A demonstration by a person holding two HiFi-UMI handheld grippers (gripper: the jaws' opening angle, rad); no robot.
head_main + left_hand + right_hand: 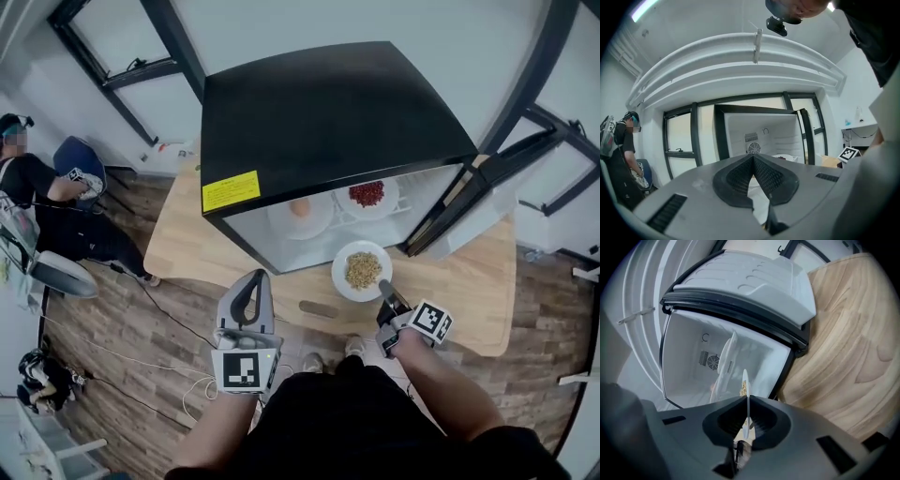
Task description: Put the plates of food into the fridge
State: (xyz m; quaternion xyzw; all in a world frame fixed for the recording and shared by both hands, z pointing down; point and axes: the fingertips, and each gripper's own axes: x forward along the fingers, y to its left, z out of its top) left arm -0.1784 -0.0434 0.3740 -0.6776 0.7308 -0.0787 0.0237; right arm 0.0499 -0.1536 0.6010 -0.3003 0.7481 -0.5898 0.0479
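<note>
A black mini fridge (328,122) stands open on the wooden table (469,291), its door (469,211) swung to the right. On its white shelf lie a plate with an orange item (300,214) and a plate of red food (367,195). Just in front of the opening hangs a white plate of tan grains (362,271), with my right gripper (386,292) shut on its near rim. The right gripper view shows that plate (745,383) edge-on between the jaws of the right gripper (747,403). My left gripper (249,298) is shut and empty, left of the plate; in its own view the left gripper (753,159) points into the fridge.
A person (37,187) sits at the far left beside a blue chair (80,159). Cables (141,361) trail over the wood floor. Black metal frames (553,112) stand behind and to the right of the table. The fridge's back wall has a fan grille (752,147).
</note>
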